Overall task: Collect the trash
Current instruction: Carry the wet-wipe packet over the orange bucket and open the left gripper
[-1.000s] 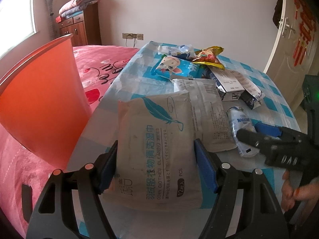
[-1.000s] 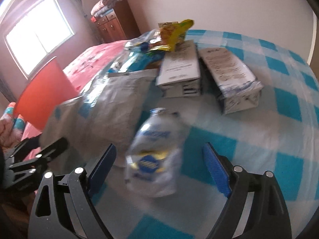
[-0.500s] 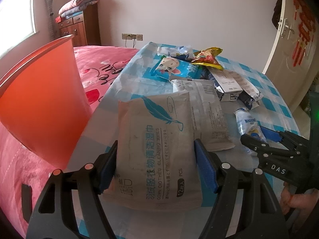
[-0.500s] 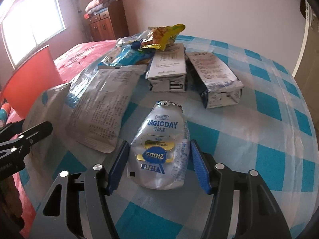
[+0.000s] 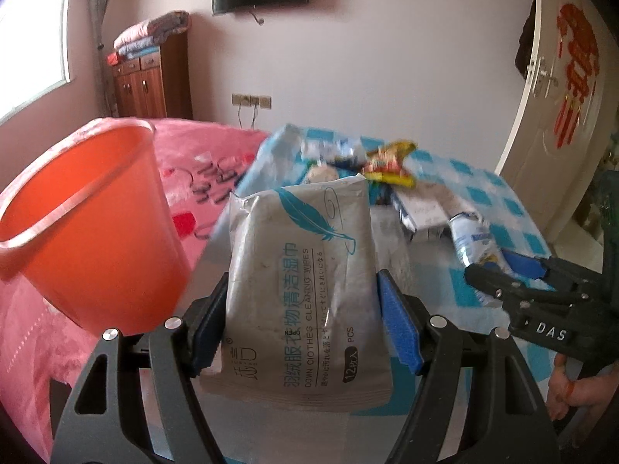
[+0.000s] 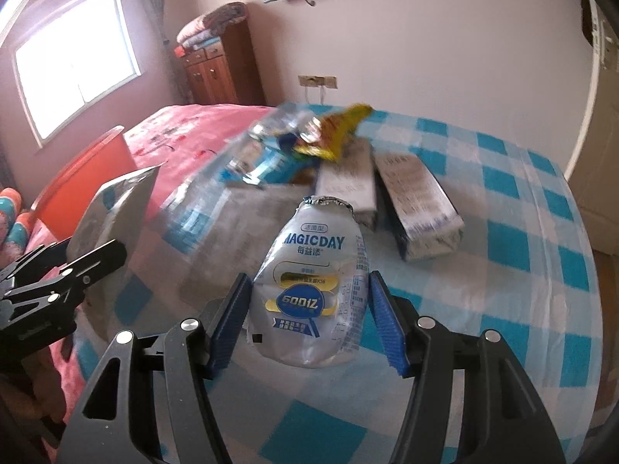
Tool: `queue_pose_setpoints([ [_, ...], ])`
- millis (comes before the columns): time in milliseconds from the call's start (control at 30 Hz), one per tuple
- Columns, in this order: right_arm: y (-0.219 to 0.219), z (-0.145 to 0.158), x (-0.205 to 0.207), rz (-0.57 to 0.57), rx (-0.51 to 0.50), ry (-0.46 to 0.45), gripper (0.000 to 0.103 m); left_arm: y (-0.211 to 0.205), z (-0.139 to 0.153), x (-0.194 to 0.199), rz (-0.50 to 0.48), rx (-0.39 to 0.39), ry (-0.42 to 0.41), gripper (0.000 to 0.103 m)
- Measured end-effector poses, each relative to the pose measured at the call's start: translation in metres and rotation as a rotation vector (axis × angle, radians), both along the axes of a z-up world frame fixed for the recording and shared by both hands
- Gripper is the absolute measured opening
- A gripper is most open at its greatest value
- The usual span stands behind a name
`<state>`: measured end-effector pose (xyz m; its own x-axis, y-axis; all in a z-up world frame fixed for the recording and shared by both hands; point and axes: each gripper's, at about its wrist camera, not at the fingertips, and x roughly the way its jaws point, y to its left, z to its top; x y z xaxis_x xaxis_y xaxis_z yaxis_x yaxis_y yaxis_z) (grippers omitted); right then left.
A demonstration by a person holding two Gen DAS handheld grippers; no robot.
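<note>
Crinkled grey foil wipes pack (image 5: pixel 305 290) pinched in left gripper (image 5: pixel 301 328); squashed plastic bottle (image 6: pixel 313 290) pinched in right gripper (image 6: pixel 309 324); glossy orange bucket (image 5: pixel 89 224) left.

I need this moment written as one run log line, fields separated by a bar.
left tool: shut on wipes pack, lifted | right tool: shut on crushed bottle | orange bin: at left | more trash on table

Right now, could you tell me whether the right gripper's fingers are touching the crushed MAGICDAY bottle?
Touching. The right wrist view shows both blue fingers pressed against the sides of the MAGICDAY bottle.
</note>
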<state>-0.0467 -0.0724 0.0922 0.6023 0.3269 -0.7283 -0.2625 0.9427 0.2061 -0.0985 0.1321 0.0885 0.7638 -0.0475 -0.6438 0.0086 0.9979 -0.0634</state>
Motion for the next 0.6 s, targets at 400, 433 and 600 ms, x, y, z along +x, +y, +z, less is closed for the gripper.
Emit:
queue_pose_setpoints([
  [400, 0.105, 0.086, 0.025, 0.275, 0.062, -0.12, 0.062, 0.065, 0.074, -0.003, 0.149, 0.039, -0.163, 0.073],
  [433, 0.115, 0.091, 0.027, 0.297, 0.061, -0.129, 0.062, 0.076, 0.079, -0.003, 0.179, 0.047, -0.173, 0.073],
  [600, 0.179, 0.113, 0.039, 0.423, 0.087, -0.171, 0.062, 0.122, 0.089, 0.0, 0.302, 0.087, -0.186, 0.073],
])
